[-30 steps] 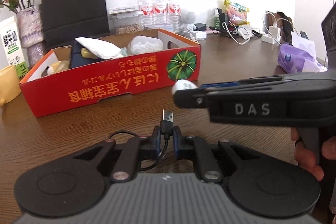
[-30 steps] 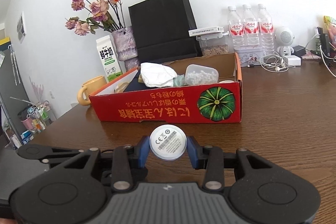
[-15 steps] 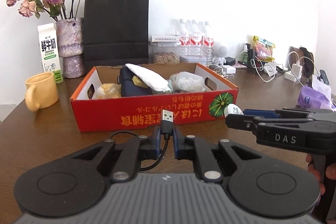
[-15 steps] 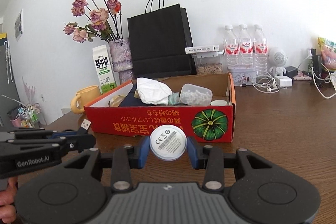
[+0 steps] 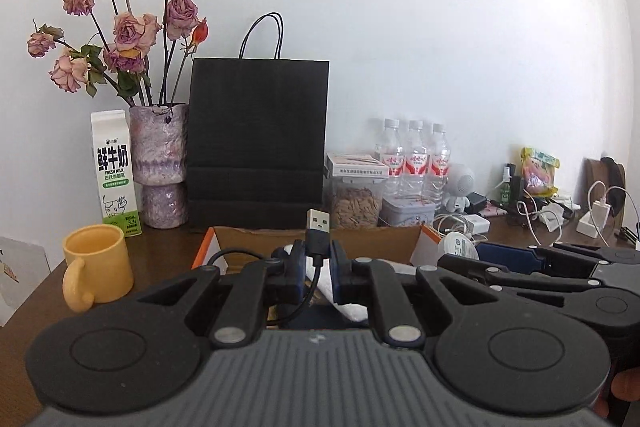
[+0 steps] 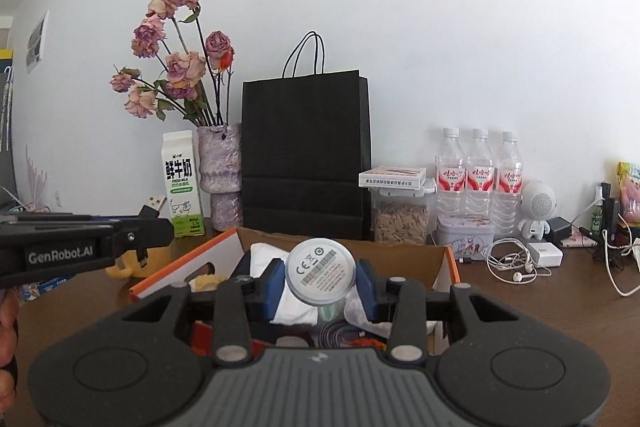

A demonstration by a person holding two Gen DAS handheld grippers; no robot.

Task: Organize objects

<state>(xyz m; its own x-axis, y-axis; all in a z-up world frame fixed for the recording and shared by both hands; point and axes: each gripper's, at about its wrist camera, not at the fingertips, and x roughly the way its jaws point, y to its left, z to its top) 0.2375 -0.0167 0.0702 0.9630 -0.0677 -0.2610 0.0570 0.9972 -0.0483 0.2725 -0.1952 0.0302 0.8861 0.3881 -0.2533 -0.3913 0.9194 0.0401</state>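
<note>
My left gripper (image 5: 317, 259) is shut on a black USB cable (image 5: 318, 231), its plug sticking upward and the cord looping back under the fingers. My right gripper (image 6: 321, 281) is shut on a round white disc (image 6: 321, 271) with a barcode label. Both hang above the orange cardboard box (image 6: 188, 263), which holds a white cloth (image 6: 298, 303), a dark pouch and other small things. In the left wrist view the right gripper (image 5: 460, 255) comes in from the right with the disc (image 5: 458, 247). In the right wrist view the left gripper (image 6: 154, 223) enters from the left with the plug (image 6: 154, 205).
Behind the box stand a black paper bag (image 5: 258, 143), a vase of dried roses (image 5: 160, 163), a milk carton (image 5: 114, 175), a yellow mug (image 5: 96, 267), a seed jar (image 6: 400, 219), three water bottles (image 6: 478, 175), a tin, a small white robot figure (image 6: 538, 207), chargers and earphones (image 6: 516, 263).
Both grippers rose and moved forward from in front of the box's red side to above its open top, each keeping its grip; the box now lies low, mostly hidden behind the fingers.
</note>
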